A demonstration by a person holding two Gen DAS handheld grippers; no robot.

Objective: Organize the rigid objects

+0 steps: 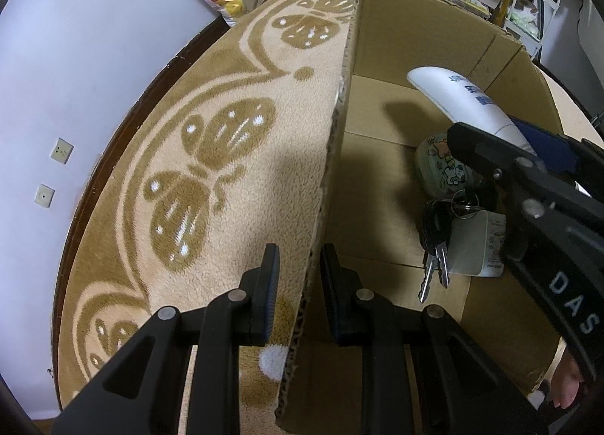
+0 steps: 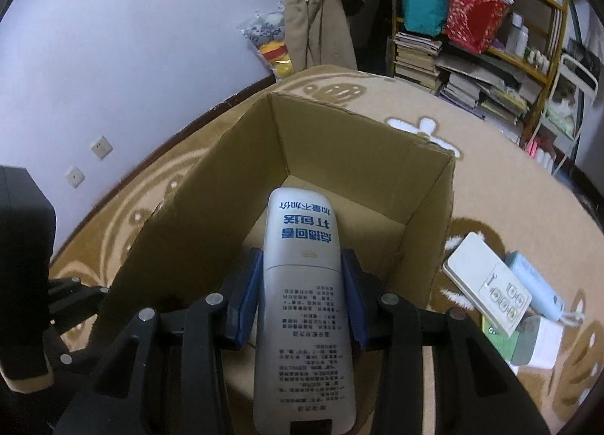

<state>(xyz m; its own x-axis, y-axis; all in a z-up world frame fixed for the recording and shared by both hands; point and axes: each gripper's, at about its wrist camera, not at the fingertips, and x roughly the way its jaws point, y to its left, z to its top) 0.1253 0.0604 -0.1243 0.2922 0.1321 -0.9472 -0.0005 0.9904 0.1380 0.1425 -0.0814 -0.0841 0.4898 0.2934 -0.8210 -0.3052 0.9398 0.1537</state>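
Surface: a beige fleece blanket with a brown butterfly pattern (image 1: 211,156) covers whatever carries everything; I cannot tell whether a tabletop or a bed lies under it.
Wall: a pale lilac wall (image 1: 75,57) with two square sockets runs along the left.
Shelving: a yellow-framed shelf unit (image 2: 490,57) stacked with books, bags and bottles stands behind the blanket, well apart from the work.
Box: an open brown cardboard box (image 2: 362,156) sits on the blanket with its upright walls all around the opening.
Left hand-held gripper: the left hand-held gripper (image 1: 298,295) straddles the box's near wall, one finger outside and one inside; the fingers are apart, and whether they press the cardboard I cannot tell.
Right hand-held gripper: the right hand-held gripper (image 2: 302,299) is clamped on a long white remote control with blue printed characters (image 2: 304,284), held above the box opening, its far end pointing into the box.
Box contents: a pale round case with cartoon animals (image 1: 439,167), a white plug-in charger block (image 1: 477,242) and a bunch of black-headed keys (image 1: 434,246) lie together at the box's right side, under the held remote.
Outside the box: a flat white remote with round buttons (image 2: 487,284) lies across a light blue power bank (image 2: 536,284) and a green-and-white small carton (image 2: 524,340), just right of the box wall.
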